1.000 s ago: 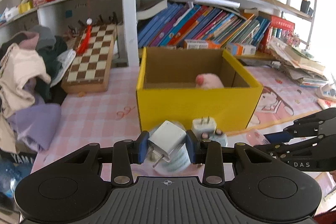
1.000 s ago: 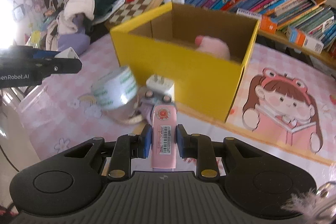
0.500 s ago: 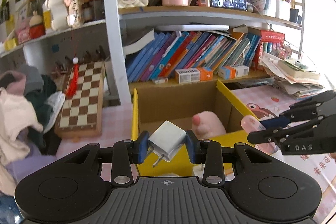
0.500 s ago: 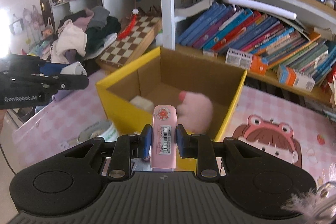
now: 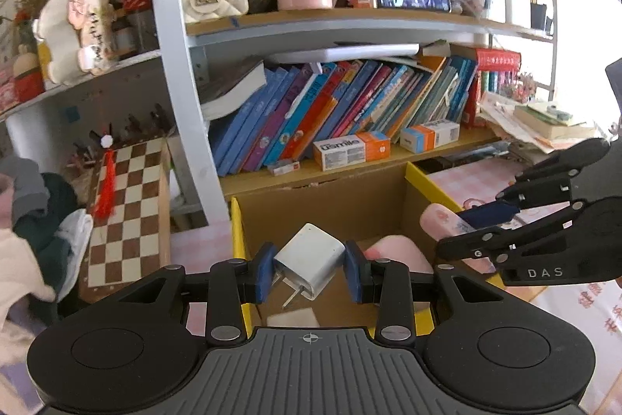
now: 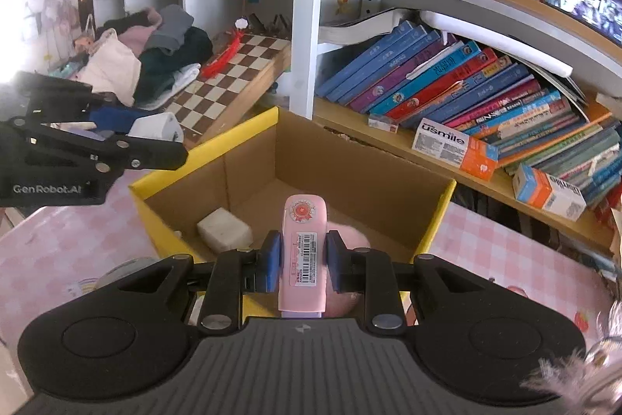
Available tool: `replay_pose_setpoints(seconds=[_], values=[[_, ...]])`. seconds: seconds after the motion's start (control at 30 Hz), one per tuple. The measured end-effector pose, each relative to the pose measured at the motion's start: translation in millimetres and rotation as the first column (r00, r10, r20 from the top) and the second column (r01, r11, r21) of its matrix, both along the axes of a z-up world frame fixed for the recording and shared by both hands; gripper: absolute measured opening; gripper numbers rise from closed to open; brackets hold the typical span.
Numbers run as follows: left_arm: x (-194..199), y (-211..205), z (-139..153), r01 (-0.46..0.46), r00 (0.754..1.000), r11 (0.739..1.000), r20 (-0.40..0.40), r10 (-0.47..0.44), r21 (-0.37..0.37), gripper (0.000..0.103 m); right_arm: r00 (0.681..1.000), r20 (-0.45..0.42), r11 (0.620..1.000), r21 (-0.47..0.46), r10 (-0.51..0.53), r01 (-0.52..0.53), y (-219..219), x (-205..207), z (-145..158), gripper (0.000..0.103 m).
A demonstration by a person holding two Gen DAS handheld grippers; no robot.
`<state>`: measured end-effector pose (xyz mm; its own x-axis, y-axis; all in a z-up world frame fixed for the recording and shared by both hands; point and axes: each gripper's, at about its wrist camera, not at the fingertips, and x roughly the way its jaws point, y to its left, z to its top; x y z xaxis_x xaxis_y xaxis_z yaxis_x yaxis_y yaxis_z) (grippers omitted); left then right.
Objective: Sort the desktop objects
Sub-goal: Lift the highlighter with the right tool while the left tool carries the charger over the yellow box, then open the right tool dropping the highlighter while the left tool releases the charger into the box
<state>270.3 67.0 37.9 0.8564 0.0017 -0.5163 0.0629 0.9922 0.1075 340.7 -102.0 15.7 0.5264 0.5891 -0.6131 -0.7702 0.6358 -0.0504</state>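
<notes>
In the right wrist view the left hand-held gripper (image 6: 155,139) carries "GenRobot.AI" in pale letters on its black body, and in the left wrist view the right hand-held gripper (image 5: 458,232) carries "DAS". The white-and-orange carton (image 6: 455,148) lying on the lower bookshelf reads "usmile". The pink slim case (image 6: 303,251) bears a barcode sticker whose print is too small to read, and the book spines are blurred.

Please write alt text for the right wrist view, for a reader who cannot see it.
The right gripper holds a slim pink device above an open yellow box that contains a white block and a pink soft thing. At the left, the left gripper holds a white charger; bookshelves stand behind.
</notes>
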Motion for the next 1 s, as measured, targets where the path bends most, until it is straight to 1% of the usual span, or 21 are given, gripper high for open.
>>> replay_pose_setpoints(seconds=[0.23,0.4,0.53,0.7,0.9,1.0], values=[[32.4,6.0,-22.9,0.031,0.997,0.998,-0.075,-0.028,0.049,0.035,1.0,-0.004,0.999,-0.047,0.013,-0.013,30.6,30.8,-8.1,0.023],[46.6,10.0,-38.2,0.029,0.992,0.998,-0.128,-0.022,0.053,0.036,0.999,-0.007,0.995,-0.089,0.032,-0.033,57.6,55.8,-8.0,0.023],[54.2,9.1,-47.4,0.036,0.986,0.998,-0.163,-0.028,0.051,0.036,0.999,-0.032,0.993,-0.116,0.034,-0.037,83.5,78.5,-11.7,0.023],[61.4,-0.4,-58.4,0.071,0.978,0.995,-0.201,-0.054,0.076,0.036,0.994,-0.109,0.988,-0.153,0.016,-0.032,112.9,103.8,-28.9,0.023],[68.8,-0.9,-65.7,0.065,0.971,0.997,-0.233,-0.053,0.047,0.036,0.976,-0.218,0.975,-0.222,-0.019,-0.031,139.7,125.2,-58.6,0.023],[71.9,0.6,-67.8,0.062,0.968,0.998,-0.246,-0.053,0.027,0.036,0.967,-0.252,0.966,-0.256,-0.035,-0.031,148.2,130.6,-70.4,0.023]])
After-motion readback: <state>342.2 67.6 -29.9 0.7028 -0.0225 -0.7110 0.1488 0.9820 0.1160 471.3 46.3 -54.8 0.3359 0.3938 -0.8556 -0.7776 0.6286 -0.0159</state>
